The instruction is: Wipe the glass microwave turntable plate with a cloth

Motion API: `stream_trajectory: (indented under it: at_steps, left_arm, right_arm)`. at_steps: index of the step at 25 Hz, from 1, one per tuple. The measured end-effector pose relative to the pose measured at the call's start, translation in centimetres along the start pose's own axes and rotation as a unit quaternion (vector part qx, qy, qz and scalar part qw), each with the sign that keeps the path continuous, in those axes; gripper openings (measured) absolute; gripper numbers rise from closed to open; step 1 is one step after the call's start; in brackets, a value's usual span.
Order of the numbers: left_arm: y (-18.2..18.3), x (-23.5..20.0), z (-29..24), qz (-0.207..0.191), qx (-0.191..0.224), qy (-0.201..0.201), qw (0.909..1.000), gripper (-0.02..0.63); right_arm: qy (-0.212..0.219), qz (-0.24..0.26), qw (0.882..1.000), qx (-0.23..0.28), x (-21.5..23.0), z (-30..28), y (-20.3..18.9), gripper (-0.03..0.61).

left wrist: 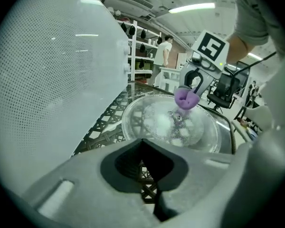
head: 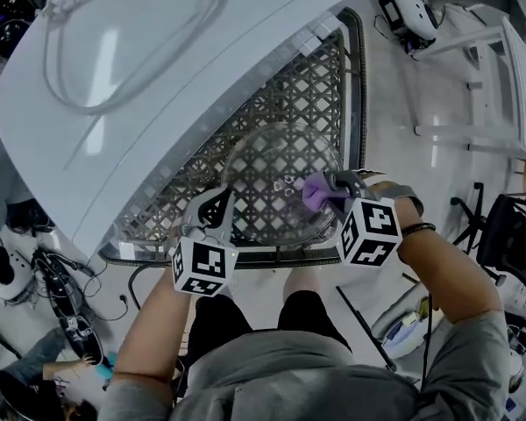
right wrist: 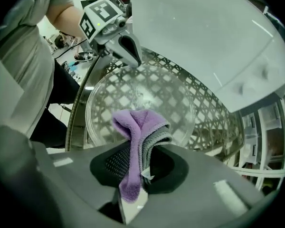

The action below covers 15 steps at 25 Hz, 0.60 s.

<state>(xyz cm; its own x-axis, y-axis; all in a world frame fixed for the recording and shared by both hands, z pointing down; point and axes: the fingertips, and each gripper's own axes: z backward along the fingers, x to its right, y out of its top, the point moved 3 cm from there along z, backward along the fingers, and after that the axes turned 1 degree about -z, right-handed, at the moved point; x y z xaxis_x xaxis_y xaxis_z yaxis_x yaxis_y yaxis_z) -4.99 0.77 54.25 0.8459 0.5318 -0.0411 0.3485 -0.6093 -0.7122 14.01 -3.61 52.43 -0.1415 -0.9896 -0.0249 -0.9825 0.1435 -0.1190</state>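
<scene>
- The right claw (head: 333,186) is clamped tight on a folded purple cloth (head: 315,190), right at the right edge of the glass turntable plate (head: 272,169).
- That plate lies flat on the lattice counter (head: 329,77), near its front edge.
- The left claw (head: 221,202) is closed, with its tips at the plate's near-left rim. I can't tell whether they pinch the glass.
- A big white appliance (head: 158,68) crowds in just beside the plate.
- An office chair (head: 513,235) and floor cables (head: 57,279) flank the person.

Near rim of the glass plate (left wrist: 154,122) hides behind the left gripper (left wrist: 143,143).
</scene>
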Motion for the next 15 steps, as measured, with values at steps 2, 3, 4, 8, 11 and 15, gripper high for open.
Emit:
stream_trajectory:
  at_steps: [2, 3, 4, 8, 11, 15]
  left_arm:
    - [0.0, 0.0, 0.1, -0.001, -0.004, 0.000, 1.0000, 0.000]
    - [0.0, -0.1, 0.1, -0.002, -0.005, 0.001, 1.0000, -0.002]
    - [0.0, -0.1, 0.1, -0.002, -0.006, 0.002, 1.0000, -0.002]
    - [0.2, 0.0, 0.1, 0.004, -0.009, 0.005, 0.9999, -0.001]
    - [0.2, 0.0, 0.1, 0.009, -0.008, 0.000, 0.9999, -0.002]
    - [0.4, -0.1, 0.2, 0.014, 0.000, -0.007, 0.9999, -0.001]
  right_arm:
    - [-0.002, -0.009, 1.000, -0.012, 0.1, 0.5, -1.9, 0.098]
    - [-0.003, -0.011, 1.000, -0.015, 0.1, 0.6, -2.4, 0.098]
    - [-0.004, -0.013, 1.000, -0.015, 0.1, 0.7, -2.6, 0.098]
    - [-0.010, -0.014, 1.000, -0.011, 0.2, 0.9, -2.8, 0.098]
    - [-0.016, 0.001, 1.000, 0.001, 0.0, 1.2, -2.3, 0.100]
    - [-0.002, 0.031, 0.996, 0.088, -2.8, 1.3, 3.8, 0.099]
